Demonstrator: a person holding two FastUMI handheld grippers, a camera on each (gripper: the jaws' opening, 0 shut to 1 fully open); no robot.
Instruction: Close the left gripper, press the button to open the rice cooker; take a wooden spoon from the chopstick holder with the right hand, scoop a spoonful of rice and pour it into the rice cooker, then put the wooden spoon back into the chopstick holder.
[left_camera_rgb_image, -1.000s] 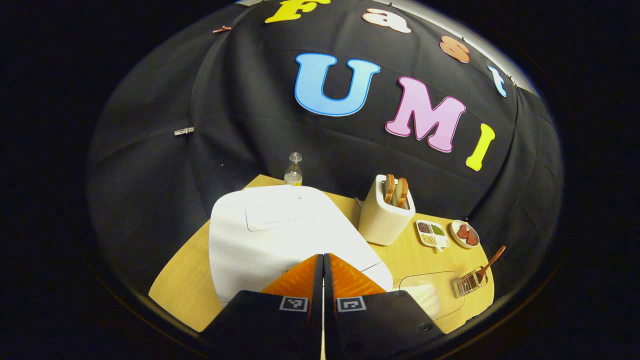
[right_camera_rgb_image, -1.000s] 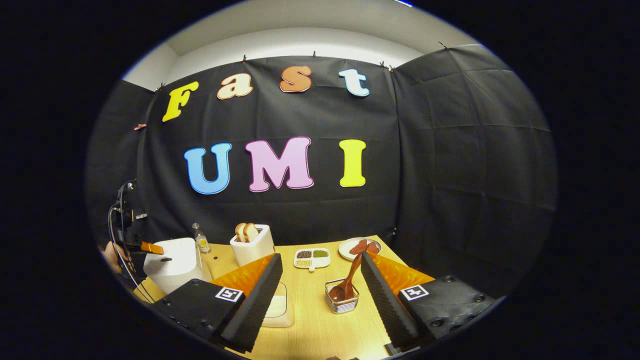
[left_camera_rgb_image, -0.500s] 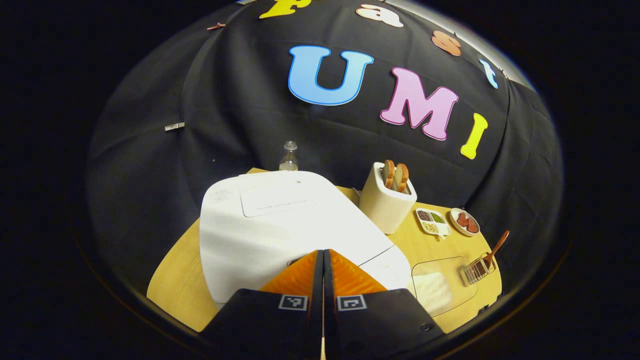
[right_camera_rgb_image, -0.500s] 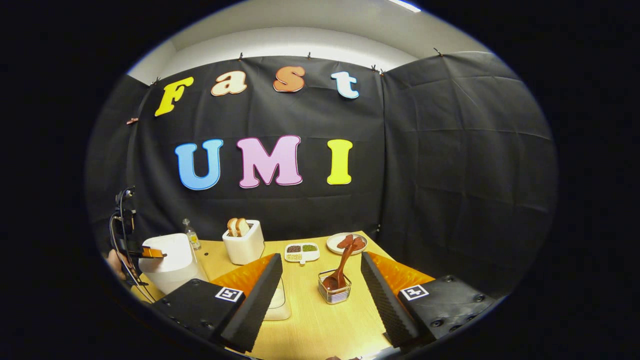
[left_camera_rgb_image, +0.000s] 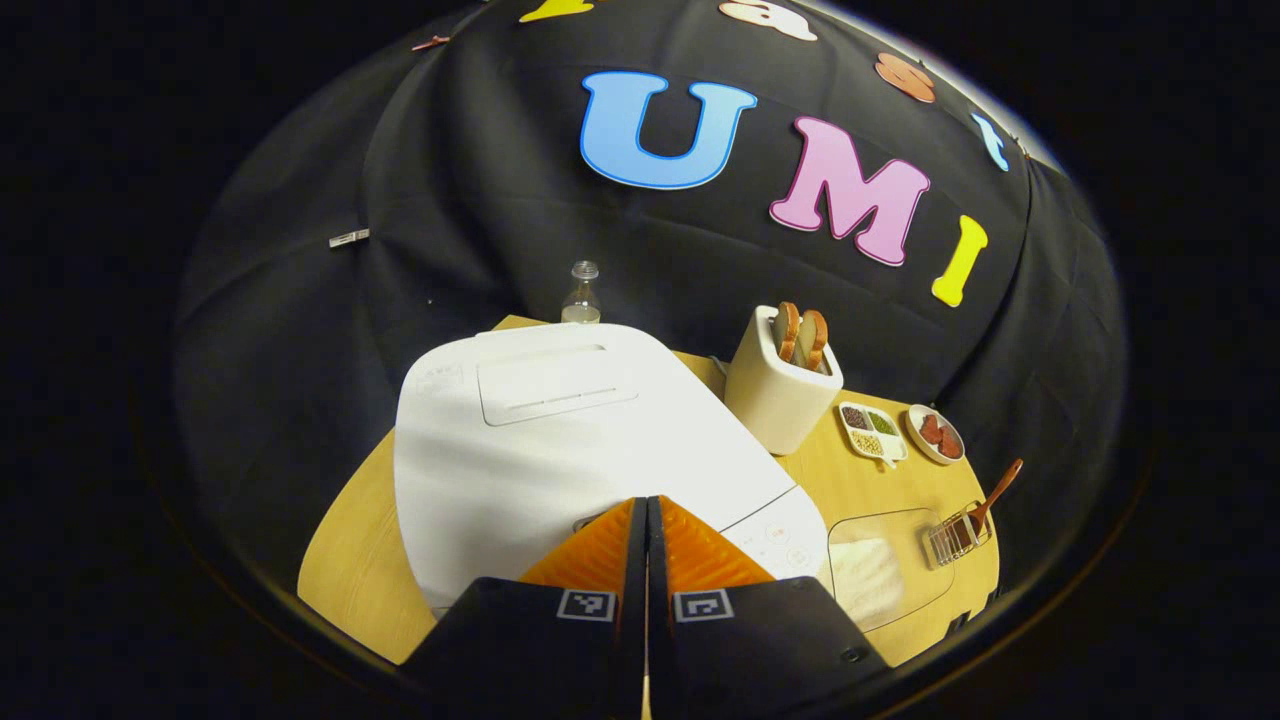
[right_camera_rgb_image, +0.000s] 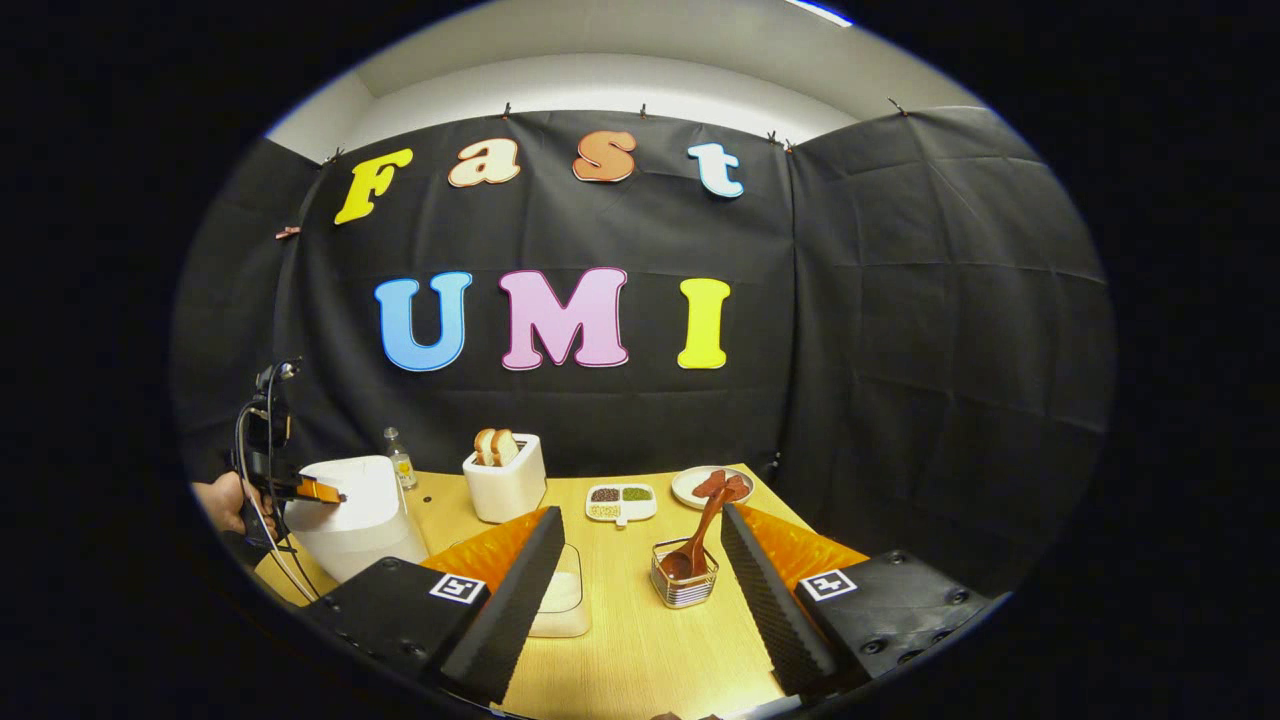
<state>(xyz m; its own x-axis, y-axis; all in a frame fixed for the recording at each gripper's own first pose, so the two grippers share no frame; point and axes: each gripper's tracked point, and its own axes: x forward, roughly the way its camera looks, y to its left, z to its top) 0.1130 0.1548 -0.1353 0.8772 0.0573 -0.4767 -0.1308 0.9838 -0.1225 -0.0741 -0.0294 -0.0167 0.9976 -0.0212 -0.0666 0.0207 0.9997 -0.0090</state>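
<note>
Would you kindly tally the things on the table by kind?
Appliances: 2, rice cooker, toaster
Dishes: 2, divided dish, plate
Bottle: 1
Rice box: 1
Spoon holder: 1
Wooden spoon: 1
Total: 8

Left claw (left_camera_rgb_image: 645, 505): fingers pressed together, tips over the front edge of the rice cooker (left_camera_rgb_image: 560, 440)
Lid: down
Wooden spoon (left_camera_rgb_image: 993, 491): leaning in the chopstick holder (left_camera_rgb_image: 955, 535)
Surface (left_camera_rgb_image: 355, 580): pale wood
</note>
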